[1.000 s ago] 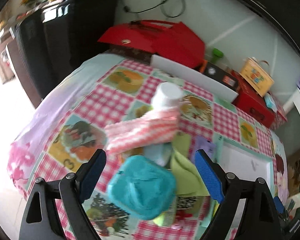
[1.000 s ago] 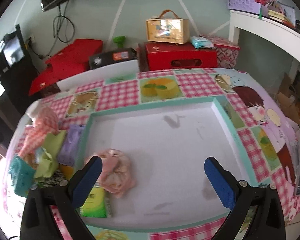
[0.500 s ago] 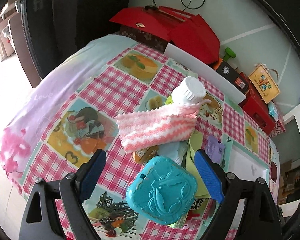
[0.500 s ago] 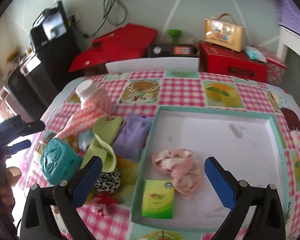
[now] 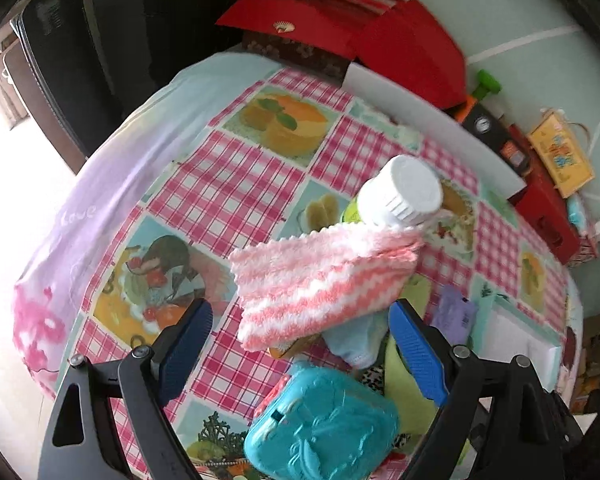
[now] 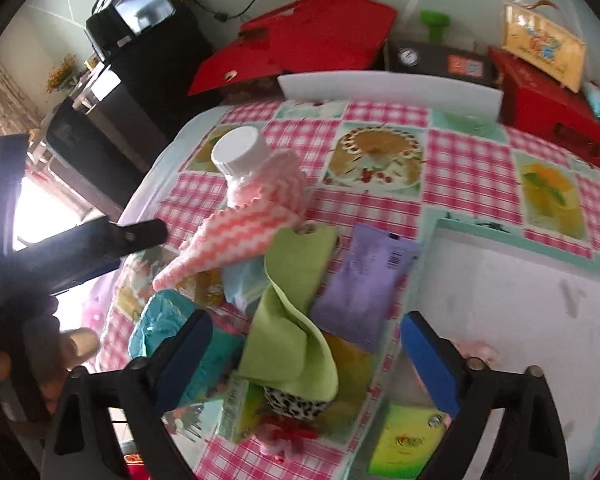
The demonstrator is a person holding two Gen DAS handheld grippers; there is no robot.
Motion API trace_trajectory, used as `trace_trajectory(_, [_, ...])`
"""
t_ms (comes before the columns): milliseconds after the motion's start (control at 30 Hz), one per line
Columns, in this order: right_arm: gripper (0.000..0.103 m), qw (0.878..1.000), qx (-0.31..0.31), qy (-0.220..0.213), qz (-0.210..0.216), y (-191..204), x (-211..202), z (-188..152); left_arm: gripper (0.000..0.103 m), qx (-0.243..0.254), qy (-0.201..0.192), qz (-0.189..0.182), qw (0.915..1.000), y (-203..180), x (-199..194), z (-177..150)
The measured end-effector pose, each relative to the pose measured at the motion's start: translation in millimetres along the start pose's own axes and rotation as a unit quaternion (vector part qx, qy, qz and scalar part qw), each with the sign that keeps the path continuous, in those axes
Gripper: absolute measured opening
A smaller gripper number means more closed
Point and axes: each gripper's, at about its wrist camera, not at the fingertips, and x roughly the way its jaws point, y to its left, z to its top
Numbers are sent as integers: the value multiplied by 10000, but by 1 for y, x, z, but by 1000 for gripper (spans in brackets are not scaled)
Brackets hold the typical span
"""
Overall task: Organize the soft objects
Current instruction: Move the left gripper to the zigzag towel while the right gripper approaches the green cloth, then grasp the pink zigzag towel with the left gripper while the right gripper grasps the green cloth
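Whereas the white tray (image 6: 512, 280) had filled the right view a second earlier, the right gripper (image 6: 304, 360) was now swung over the green cloth (image 6: 296, 320), jaws wide, closing, empty. The left gripper (image 5: 300, 348), wide and empty, was brought nearer the pink striped cloth (image 5: 320, 280).

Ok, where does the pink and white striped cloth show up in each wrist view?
Left wrist: the pink and white striped cloth lies mid-frame, just above the open left gripper, draped against the white-capped bottle.
Right wrist: the cloth sits left of centre, hanging off the same bottle, above the green cloth.
Shared landmark: the bottle's white cap, touching the cloth in both views.
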Motion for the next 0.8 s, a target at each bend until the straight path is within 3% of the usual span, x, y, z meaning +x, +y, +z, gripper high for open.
trace_trajectory(100, [95,9998,56,201,72,1,12,8,90,102,85,-173,9998,-7,11,1])
trace_trajectory(267, [89,9984,145,510,216,-3,34,7,90,113,186,-107,9997,-8,16,3])
trace_trajectory(533, [77,9952,222,845,435,-4,56,2,90,136,561,-143,9982,-4,31,3])
trace_trajectory(600, [76,9944,280,891,483,-7,60,1,90,132,581,-150,9981,-2,33,4])
trace_trajectory(700, [64,9922,426,983,643,-12,67,-1,90,112,577,-155,9981,-1,35,4])
trace_trajectory(800, [63,9906,513,1043,723,-15,72,-2,90,148,572,-172,9981,-1,36,5])
